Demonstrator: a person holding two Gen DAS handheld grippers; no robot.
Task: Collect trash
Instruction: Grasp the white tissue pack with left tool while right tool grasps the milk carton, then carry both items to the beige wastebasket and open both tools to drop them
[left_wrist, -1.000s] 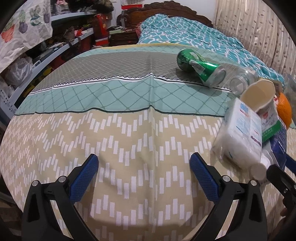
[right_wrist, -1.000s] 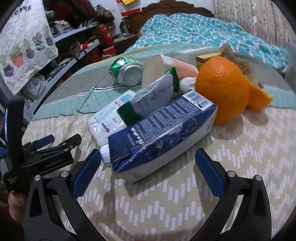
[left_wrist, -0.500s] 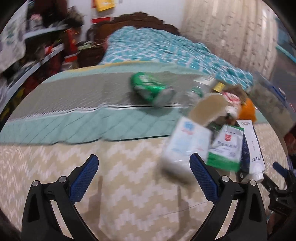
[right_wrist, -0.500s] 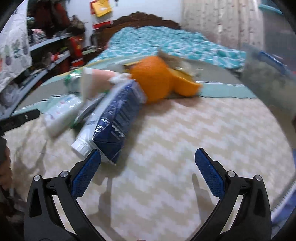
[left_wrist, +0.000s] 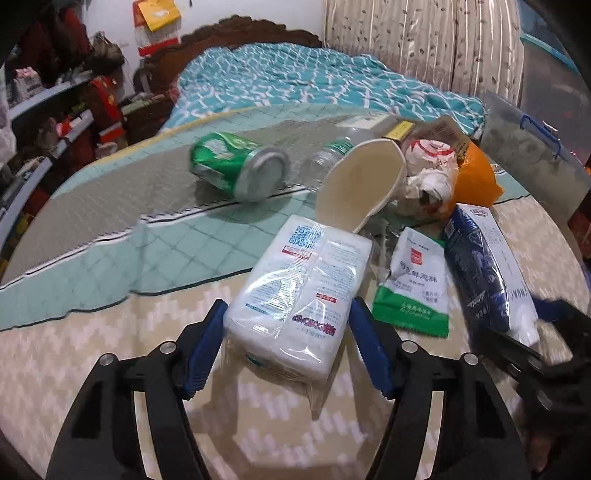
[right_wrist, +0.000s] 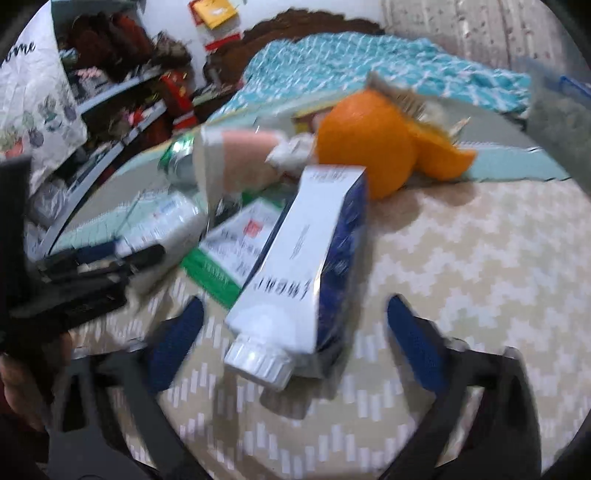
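A pile of trash lies on the patterned tablecloth. My left gripper has its jaws closed against the sides of a white tissue pack. Beyond it lie a paper cup, a green can, a green-and-white sachet and a blue-and-white tube. My right gripper is open, its fingers on either side of the capped end of the tube. An orange lies behind the tube.
A clear plastic bottle and crumpled wrappers lie by the cup. A grey plastic bin stands at the table's right edge. A bed and cluttered shelves are beyond.
My left gripper swung right to the tissue pack and closed on it. My right gripper swung away, then came back with its fingers around the tube's capped end.
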